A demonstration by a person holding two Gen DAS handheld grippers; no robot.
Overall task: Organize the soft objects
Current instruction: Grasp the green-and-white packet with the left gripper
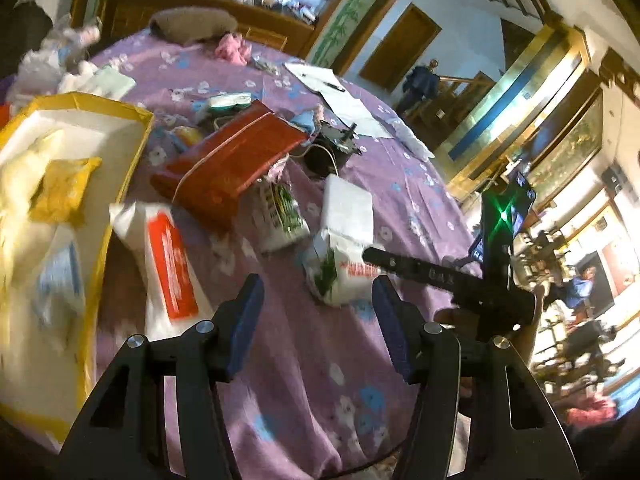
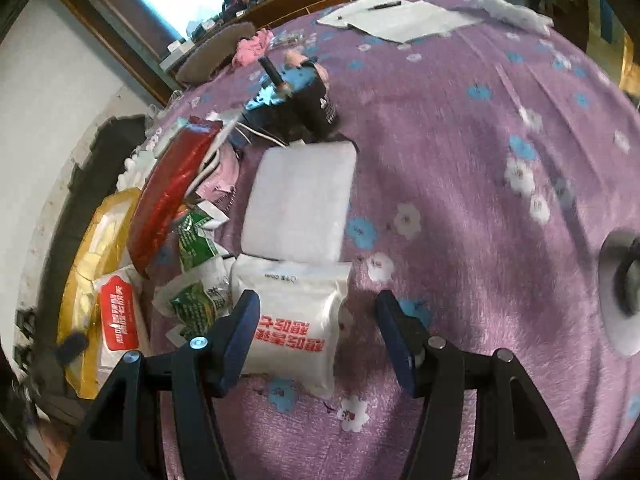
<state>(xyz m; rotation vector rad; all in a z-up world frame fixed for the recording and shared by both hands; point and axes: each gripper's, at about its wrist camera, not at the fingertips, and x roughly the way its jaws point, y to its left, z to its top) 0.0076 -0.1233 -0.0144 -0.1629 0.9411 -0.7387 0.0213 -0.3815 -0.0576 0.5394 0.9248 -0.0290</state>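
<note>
Jaws both open, empty | yellow box (image 1: 120, 112) interior: left view only | white pouch (image 2: 296, 320) lettering: right view

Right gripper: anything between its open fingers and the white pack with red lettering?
Nothing: in the right wrist view the right gripper stands open, and the white pack lies partly between its fingers, untouched.

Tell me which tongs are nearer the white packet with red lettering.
Right. The right tongs hang open just over the white packet with red lettering, which shows between their tips. The left tongs are open further back, over the purple tablecloth.
</note>
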